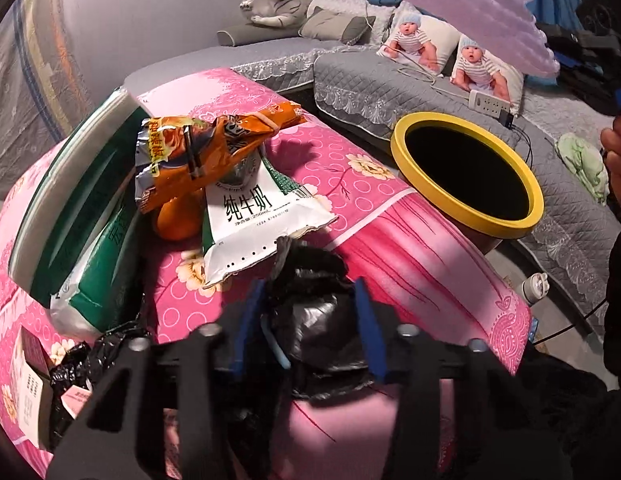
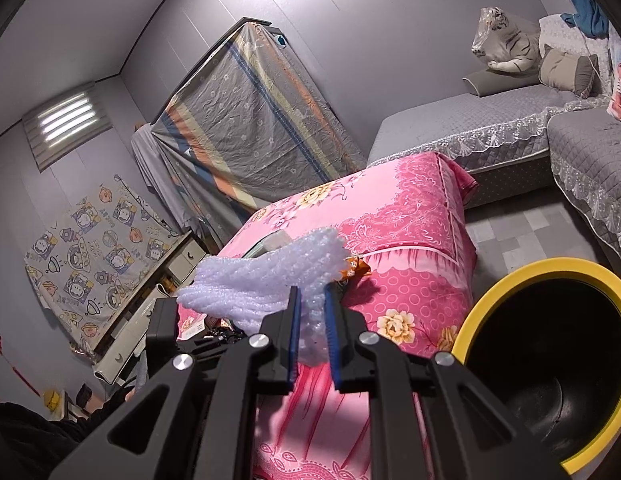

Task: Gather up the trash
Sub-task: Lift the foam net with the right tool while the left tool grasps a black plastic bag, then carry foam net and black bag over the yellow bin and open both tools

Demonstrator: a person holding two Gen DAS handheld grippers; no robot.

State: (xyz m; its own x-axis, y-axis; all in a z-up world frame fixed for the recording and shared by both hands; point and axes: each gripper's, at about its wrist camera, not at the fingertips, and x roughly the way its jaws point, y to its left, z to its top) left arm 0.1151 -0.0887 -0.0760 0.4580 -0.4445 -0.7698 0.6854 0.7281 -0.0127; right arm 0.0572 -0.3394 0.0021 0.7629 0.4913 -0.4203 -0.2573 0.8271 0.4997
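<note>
My left gripper (image 1: 310, 312) is shut on a crumpled black plastic bag (image 1: 318, 320) low over the pink floral tablecloth (image 1: 410, 248). Beyond it lie a white milk pouch (image 1: 250, 224), an orange snack wrapper (image 1: 198, 152) and an orange fruit (image 1: 176, 222). My right gripper (image 2: 311, 312) is shut on a sheet of white bubble wrap (image 2: 270, 280), held above the table; the wrap also shows at the top of the left wrist view (image 1: 450, 12). The yellow-rimmed black bin (image 1: 466, 168) stands right of the table, also in the right wrist view (image 2: 550, 360), below and right of the right gripper.
A green and white tissue pack (image 1: 90, 208) lies at the table's left. More black plastic (image 1: 90, 356) and paper cards (image 1: 30, 392) lie near the left edge. A grey sofa (image 1: 390, 76) with baby-print cushions (image 1: 486, 68) lies behind. A bottle (image 1: 534, 286) stands on the floor.
</note>
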